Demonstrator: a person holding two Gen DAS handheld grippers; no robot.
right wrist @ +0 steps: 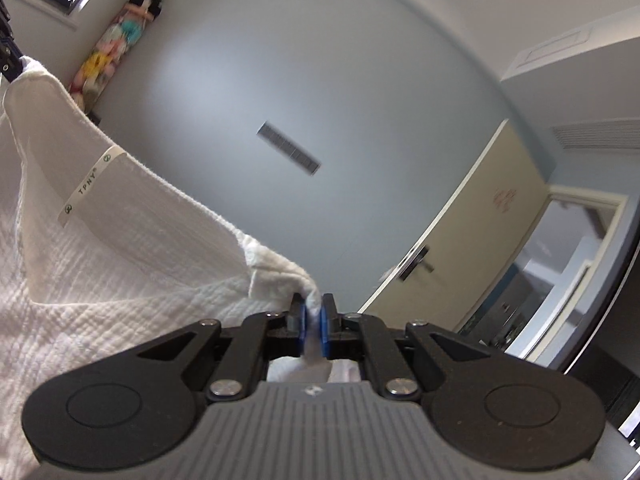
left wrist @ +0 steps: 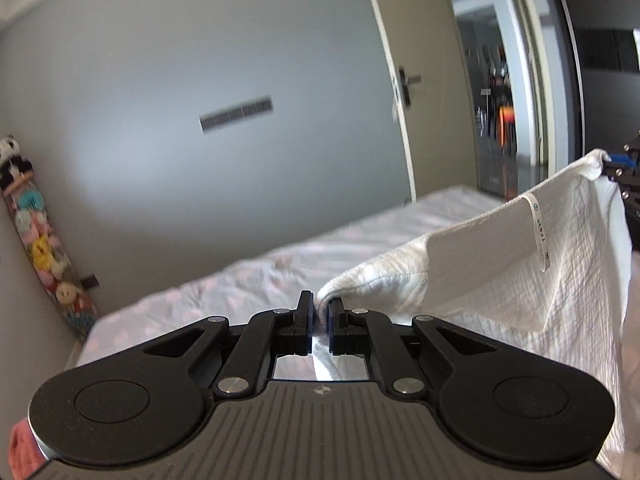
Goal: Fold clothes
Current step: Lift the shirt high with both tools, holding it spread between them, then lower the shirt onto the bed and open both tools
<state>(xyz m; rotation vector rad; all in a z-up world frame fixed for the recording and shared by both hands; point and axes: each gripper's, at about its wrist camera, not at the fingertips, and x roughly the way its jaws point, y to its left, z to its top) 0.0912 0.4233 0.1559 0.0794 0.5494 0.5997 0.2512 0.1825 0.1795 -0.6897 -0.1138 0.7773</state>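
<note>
A white crinkled garment (left wrist: 500, 280) hangs stretched in the air between my two grippers, above the bed. A white label loop reading TPNY (left wrist: 538, 232) crosses its top edge. My left gripper (left wrist: 319, 310) is shut on one top corner of the cloth. In the right wrist view the same white garment (right wrist: 120, 264) fills the lower left, and my right gripper (right wrist: 314, 314) is shut on its other top corner. The right gripper also shows at the far right edge of the left wrist view, and the left gripper at the top left of the right wrist view.
A bed with a pale pink patterned sheet (left wrist: 248, 284) lies below. A tall stack of plush toys (left wrist: 44, 240) leans in the left corner against the grey wall. A cream door (left wrist: 424, 92) stands open to the right. Something pink (left wrist: 20, 448) sits at the lower left.
</note>
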